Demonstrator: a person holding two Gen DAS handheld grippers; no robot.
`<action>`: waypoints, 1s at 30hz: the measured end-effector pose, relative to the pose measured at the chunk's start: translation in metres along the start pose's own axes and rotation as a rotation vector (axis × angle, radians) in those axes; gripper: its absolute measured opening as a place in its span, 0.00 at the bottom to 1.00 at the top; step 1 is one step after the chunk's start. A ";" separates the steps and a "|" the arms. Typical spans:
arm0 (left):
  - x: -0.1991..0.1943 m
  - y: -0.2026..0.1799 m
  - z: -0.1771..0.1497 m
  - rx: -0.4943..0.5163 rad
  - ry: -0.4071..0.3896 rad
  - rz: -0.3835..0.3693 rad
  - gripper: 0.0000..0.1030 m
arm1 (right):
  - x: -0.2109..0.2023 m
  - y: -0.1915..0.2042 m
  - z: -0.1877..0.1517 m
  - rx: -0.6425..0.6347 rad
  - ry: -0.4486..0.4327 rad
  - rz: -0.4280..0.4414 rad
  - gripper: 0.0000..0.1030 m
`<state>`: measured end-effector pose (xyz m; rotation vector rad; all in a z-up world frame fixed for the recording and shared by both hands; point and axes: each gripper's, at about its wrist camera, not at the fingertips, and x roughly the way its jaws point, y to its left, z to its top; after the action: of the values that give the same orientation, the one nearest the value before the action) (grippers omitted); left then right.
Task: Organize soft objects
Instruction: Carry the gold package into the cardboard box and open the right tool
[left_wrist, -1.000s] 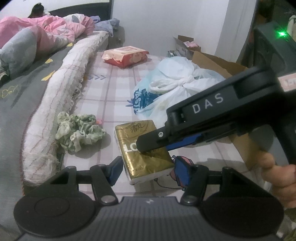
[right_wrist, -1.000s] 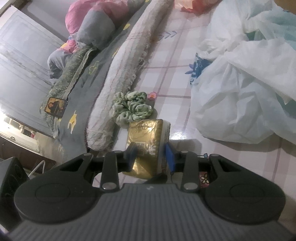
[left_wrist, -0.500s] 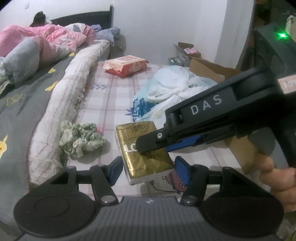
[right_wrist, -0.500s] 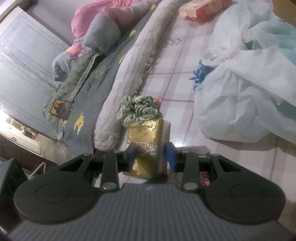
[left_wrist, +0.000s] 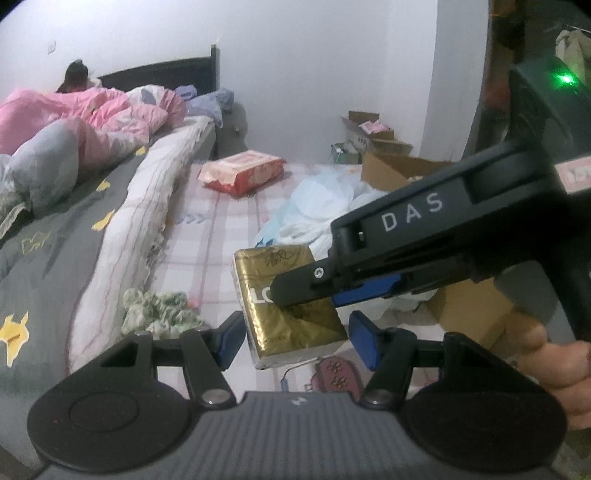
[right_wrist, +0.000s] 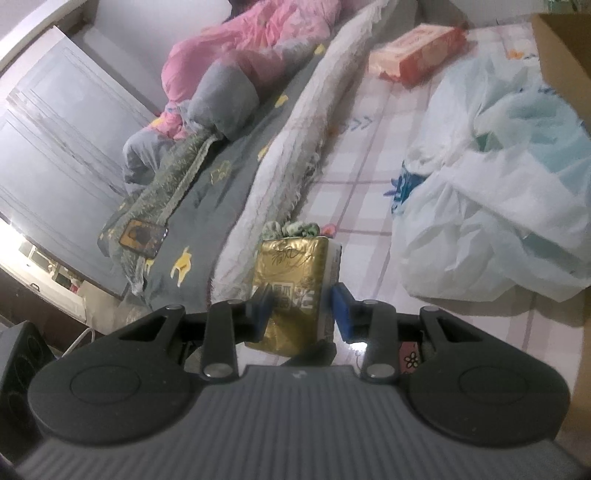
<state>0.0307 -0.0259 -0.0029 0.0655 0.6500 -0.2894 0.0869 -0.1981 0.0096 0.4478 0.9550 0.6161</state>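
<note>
The right gripper (right_wrist: 301, 314) clamps 1 gold tissue pack (right_wrist: 291, 284) between its pads. The left gripper (left_wrist: 297, 339) stands open around it, pads apart from its sides. 1 green scrunchie (left_wrist: 155, 308) lies below.

Tissue pack (right_wrist: 291, 280): gold film wrapper showing glossy, reflecting light. Scrunchie (left_wrist: 155, 308): crinkled green cloth, looking matt. Plastic bag (right_wrist: 491, 221): thin translucent white film, wrinkling. Tongs of the right gripper (right_wrist: 301, 314): matt black plastic, blue pads (right_wrist: 341, 312).

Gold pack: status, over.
Right tongs shut on gold pack, clear of the mat. Left tongs open, empty, just below it. Scrunchie on the mat; nothing blocking.
</note>
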 end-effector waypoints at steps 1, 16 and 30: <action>-0.001 -0.003 0.002 0.004 -0.006 -0.002 0.60 | -0.005 -0.001 0.000 0.001 -0.010 0.001 0.35; -0.002 -0.067 0.020 0.116 -0.073 -0.094 0.61 | -0.085 -0.038 -0.017 0.075 -0.173 -0.023 0.36; 0.020 -0.151 0.048 0.291 -0.093 -0.261 0.62 | -0.169 -0.106 -0.037 0.191 -0.368 -0.072 0.36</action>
<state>0.0314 -0.1826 0.0277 0.2456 0.5201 -0.6348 0.0131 -0.3854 0.0304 0.6688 0.6765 0.3602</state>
